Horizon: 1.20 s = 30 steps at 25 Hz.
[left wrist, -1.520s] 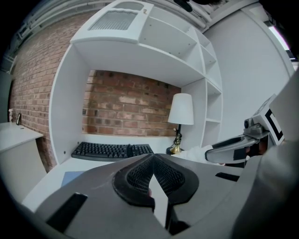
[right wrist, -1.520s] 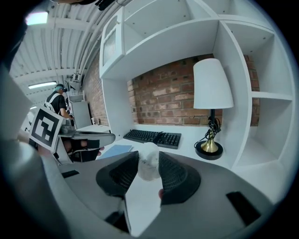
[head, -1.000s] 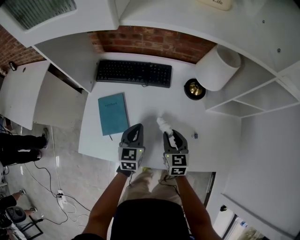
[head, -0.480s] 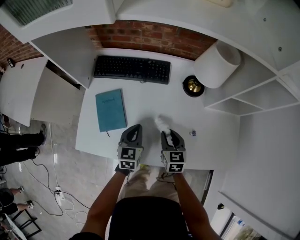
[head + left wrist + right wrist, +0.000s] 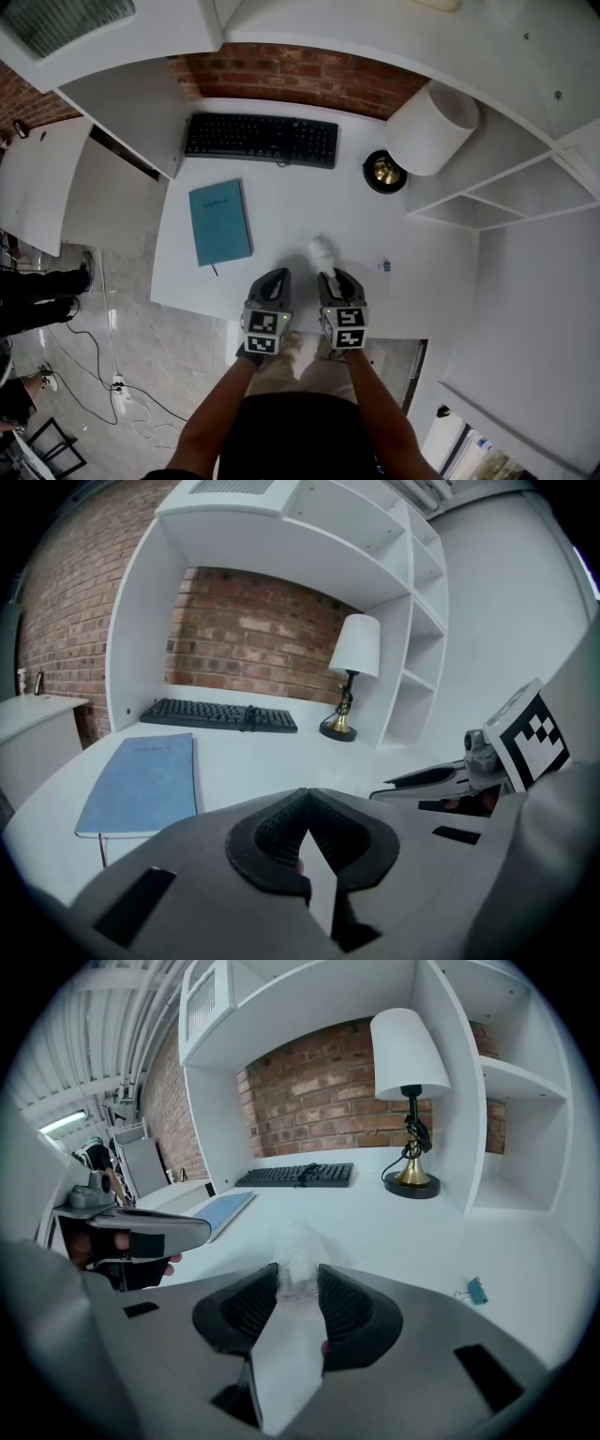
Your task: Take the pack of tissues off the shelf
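My right gripper [image 5: 298, 1283] is shut on the pack of tissues [image 5: 298, 1258], a soft white packet that sticks out forward between the two pads. In the head view the pack of tissues [image 5: 322, 251] hangs over the front part of the white desk [image 5: 281, 220], with the right gripper [image 5: 333, 277] behind it. Close on its left is my left gripper [image 5: 274, 276], held near the desk's front edge. Seen from the left gripper view, the left gripper [image 5: 305, 806] is shut, tips touching and nothing between them.
A blue notebook [image 5: 220, 222] lies on the desk's left side, a black keyboard [image 5: 261, 140] at the back by the brick wall. A lamp with white shade [image 5: 431, 131] and brass base [image 5: 385, 172] stands back right. A small blue clip [image 5: 383, 266] lies right of the grippers. White shelves [image 5: 506, 202] rise at right.
Both grippers have drawn a little closer together and slightly back toward the desk's front edge. The right one still holds the pack; the left stays shut.
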Motion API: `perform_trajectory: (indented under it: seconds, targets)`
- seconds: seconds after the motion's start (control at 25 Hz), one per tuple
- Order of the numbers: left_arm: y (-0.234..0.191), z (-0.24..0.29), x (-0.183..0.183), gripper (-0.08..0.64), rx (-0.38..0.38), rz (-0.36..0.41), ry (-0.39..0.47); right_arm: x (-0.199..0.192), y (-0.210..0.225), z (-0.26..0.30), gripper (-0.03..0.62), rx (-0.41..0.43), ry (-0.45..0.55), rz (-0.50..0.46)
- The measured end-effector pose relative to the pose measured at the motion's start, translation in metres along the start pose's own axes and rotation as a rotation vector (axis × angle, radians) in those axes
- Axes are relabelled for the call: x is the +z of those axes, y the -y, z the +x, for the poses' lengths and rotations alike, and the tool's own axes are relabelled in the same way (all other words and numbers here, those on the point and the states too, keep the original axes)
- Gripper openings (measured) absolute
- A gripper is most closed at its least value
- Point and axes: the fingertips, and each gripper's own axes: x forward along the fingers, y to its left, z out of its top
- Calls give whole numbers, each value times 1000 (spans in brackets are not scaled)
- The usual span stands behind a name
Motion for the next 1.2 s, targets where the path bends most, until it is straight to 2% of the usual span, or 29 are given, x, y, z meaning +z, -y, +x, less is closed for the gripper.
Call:
perform_trajectory:
  seconds: [0.32,0.64,1.2]
  targets:
    - [1,-1,-12,17,0,-20,-24,-15,-2,7,137,14,-44,11]
    - [4,-4,-19,17,-10,-26,-30,-13,-3,9,135,-4,-79,33]
    - [8,-5,-22,17,-16,-21,-34,-9,6,8,202,-16,-64,68]
